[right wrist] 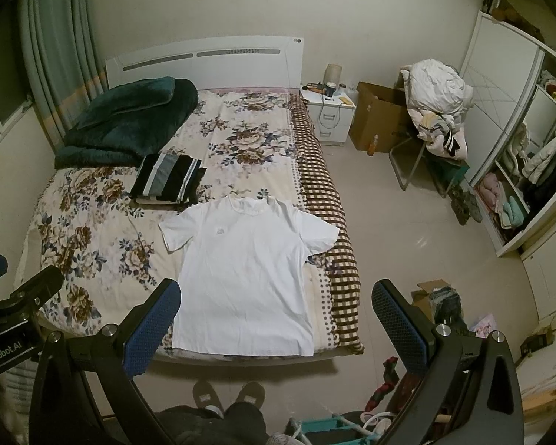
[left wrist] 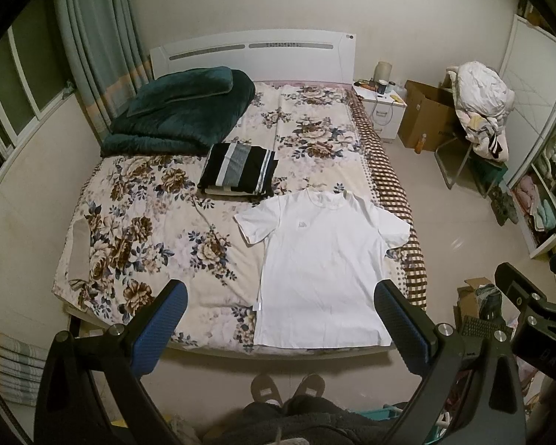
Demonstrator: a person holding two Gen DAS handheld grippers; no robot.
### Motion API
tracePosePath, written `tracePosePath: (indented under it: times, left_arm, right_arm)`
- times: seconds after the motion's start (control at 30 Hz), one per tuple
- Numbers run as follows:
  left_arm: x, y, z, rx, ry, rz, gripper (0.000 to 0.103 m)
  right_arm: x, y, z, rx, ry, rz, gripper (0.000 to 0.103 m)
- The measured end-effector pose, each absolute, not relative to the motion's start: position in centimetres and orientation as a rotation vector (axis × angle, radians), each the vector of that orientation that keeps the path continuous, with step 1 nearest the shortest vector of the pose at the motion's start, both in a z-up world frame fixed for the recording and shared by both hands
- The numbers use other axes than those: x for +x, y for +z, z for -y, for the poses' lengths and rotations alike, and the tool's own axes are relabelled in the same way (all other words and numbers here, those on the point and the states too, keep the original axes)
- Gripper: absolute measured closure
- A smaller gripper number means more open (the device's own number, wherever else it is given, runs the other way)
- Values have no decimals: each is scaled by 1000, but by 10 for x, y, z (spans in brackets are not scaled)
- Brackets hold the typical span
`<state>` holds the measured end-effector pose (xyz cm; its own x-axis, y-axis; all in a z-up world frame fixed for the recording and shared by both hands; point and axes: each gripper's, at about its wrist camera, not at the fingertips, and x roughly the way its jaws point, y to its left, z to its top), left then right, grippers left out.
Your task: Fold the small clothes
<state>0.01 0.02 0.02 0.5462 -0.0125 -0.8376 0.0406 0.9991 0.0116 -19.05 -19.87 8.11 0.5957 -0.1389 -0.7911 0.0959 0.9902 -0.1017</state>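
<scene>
A white T-shirt (left wrist: 320, 259) lies flat, face up, on the near right part of the floral bed (left wrist: 148, 230), collar away from me; it also shows in the right wrist view (right wrist: 244, 278). A folded black and grey striped garment (left wrist: 239, 170) sits on the bed behind it, also in the right wrist view (right wrist: 168, 180). My left gripper (left wrist: 281, 319) is open and empty, held high above the foot of the bed. My right gripper (right wrist: 276, 319) is open and empty, also high above the bed's foot, to the right of the left one.
A dark green blanket (left wrist: 181, 111) lies at the head of the bed. A white nightstand (left wrist: 383, 105), a cardboard box (left wrist: 426, 118) and a chair piled with clothes (left wrist: 478, 111) stand to the right. An open wardrobe (right wrist: 519, 185) is on the far right. Clutter lies on the floor (right wrist: 437, 304).
</scene>
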Motion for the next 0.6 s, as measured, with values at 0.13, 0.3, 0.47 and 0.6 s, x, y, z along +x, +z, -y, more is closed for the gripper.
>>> tracePosePath:
  times: [0.13, 0.3, 0.47, 0.6]
  left_arm:
    - [0, 0, 0, 30, -32, -991, 0]
    - [0, 0, 0, 28, -32, -989, 0]
    - [0, 0, 0, 29, -32, -988, 0]
    - [0, 0, 0, 29, -32, -985, 0]
  right_arm:
    - [-192, 80, 198, -50, -137, -920, 0]
    - [-192, 81, 198, -52, -135, -919, 0]
    - [-192, 81, 198, -51, -135, -917, 0]
    - [-193, 81, 198, -49, -137, -914, 0]
